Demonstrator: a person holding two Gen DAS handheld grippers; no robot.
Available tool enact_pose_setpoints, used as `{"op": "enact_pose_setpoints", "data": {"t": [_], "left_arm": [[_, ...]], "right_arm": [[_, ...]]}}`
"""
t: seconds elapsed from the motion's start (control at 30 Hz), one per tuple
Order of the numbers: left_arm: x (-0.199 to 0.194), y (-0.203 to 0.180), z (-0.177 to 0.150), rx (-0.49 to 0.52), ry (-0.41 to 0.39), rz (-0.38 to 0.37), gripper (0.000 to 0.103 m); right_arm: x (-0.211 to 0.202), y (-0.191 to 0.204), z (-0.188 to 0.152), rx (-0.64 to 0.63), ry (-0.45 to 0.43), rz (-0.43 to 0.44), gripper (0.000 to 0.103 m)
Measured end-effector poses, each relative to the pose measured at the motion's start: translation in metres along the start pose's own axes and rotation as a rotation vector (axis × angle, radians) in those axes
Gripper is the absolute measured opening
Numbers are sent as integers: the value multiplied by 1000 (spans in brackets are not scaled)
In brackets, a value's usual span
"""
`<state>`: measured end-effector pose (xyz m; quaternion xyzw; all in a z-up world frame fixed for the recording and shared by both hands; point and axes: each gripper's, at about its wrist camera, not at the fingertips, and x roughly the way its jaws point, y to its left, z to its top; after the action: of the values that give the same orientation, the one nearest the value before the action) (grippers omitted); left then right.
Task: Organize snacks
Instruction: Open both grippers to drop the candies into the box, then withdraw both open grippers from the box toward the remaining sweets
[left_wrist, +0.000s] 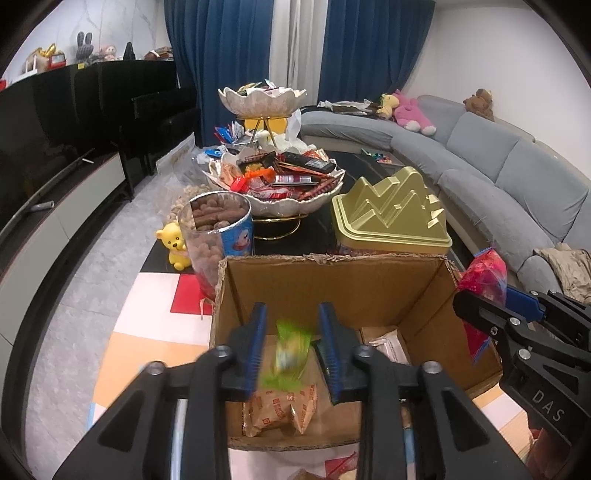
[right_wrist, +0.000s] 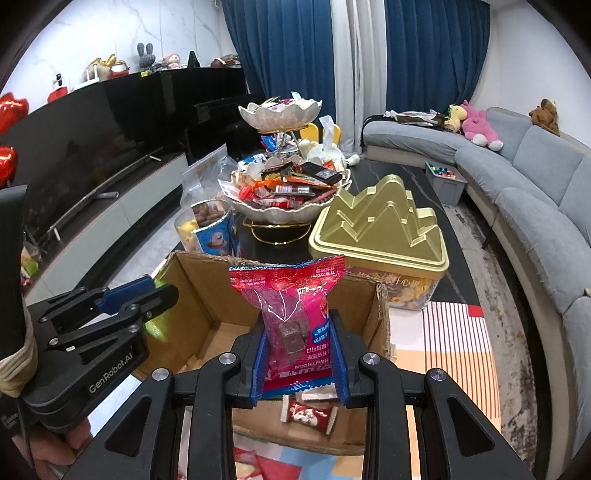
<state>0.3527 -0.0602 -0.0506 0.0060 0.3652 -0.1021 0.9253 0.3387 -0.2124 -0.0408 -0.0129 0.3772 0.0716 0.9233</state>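
An open cardboard box (left_wrist: 332, 280) stands at the near table edge; it also shows in the right wrist view (right_wrist: 207, 295). My left gripper (left_wrist: 293, 314) is open over the box, and a blurred green snack packet (left_wrist: 290, 350) is between and below its fingers, apart from them. Orange packets (left_wrist: 280, 406) lie on the box floor. My right gripper (right_wrist: 299, 332) is shut on a red hawthorn snack bag (right_wrist: 291, 302), held upright above the box's right side. The right gripper shows in the left view (left_wrist: 480, 306), the left gripper in the right view (right_wrist: 147, 295).
A two-tier shell-shaped snack bowl (left_wrist: 291, 206) full of packets stands behind the box. A gold mountain-shaped tin (left_wrist: 391, 218) is at right, a clear jar of brown snacks (left_wrist: 218, 229) at left with a yellow bear toy (left_wrist: 175, 247). A grey sofa (left_wrist: 498, 162) runs along the right.
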Motion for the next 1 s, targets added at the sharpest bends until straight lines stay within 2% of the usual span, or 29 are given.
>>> {"op": "enact_pose_setpoints", "data": {"t": [0.03,0.07,0.17,0.3,0.4,1.0], "left_arm": [[-1,1,-1,1,1,7,41],[-1,1,-1,2,-1,15,45],[-5,3,-2,-7,0,20,57],[-12,5,-5,-13,-2,39,72],[-20,5,-6,-6,-4,54,76],[-70,3,-9,13,-57,83,78]], "right_arm": [[0,0,0,0,5,-4,36],[1,0,0,1,10,-11,46],[-4,-2,-1,6,-3,-29,59],[-10,-4,-1,10,-5,-47,61],[-17,-4,-1,17,-8,-52,61],[-61,5,-10,8,-46,-58,61]]}}
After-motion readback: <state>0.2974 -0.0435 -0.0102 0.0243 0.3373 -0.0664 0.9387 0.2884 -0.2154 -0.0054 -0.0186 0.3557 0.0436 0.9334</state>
